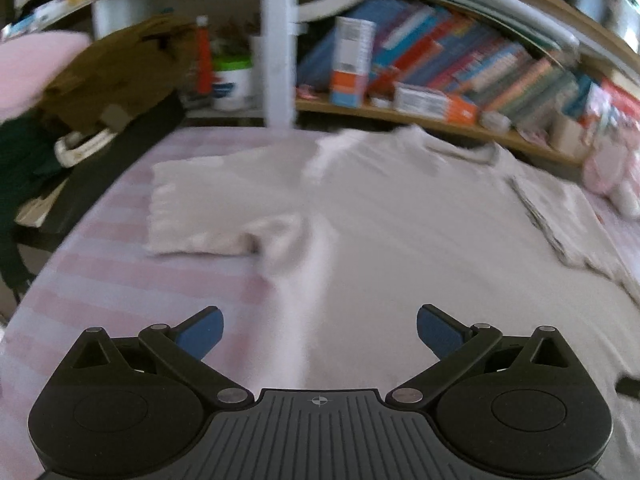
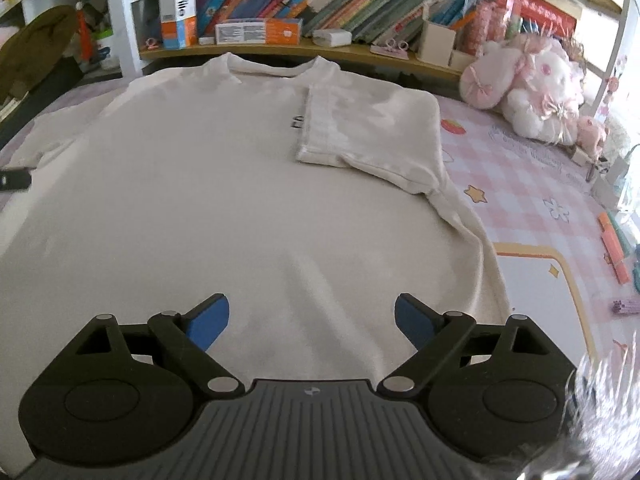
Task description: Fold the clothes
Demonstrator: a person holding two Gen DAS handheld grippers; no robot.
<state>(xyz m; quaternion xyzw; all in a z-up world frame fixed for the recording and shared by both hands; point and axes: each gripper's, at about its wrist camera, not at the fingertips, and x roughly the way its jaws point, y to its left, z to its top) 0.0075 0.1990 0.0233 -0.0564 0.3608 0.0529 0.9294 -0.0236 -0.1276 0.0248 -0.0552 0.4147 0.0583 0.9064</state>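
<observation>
A white T-shirt [image 2: 224, 184] lies flat on a pink checked bed cover [image 2: 532, 184], collar toward the bookshelf. Its right sleeve [image 2: 368, 128] is folded inward over the chest. Its left sleeve [image 1: 216, 204] lies spread out flat on the cover in the left wrist view, where the shirt body [image 1: 420, 240] fills the middle. My left gripper [image 1: 320, 330] is open and empty above the shirt's lower left side. My right gripper [image 2: 312, 320] is open and empty above the shirt's lower hem area. The left gripper's edge [image 2: 14, 179] shows at the left of the right wrist view.
A bookshelf [image 2: 320, 0] with books and boxes runs along the far side. A pink plush toy [image 2: 528, 80] sits at the right. Pens and markers [image 2: 616, 256] lie on the cover at the far right. A brown bag [image 1: 116, 76] and dark clothes are at the left.
</observation>
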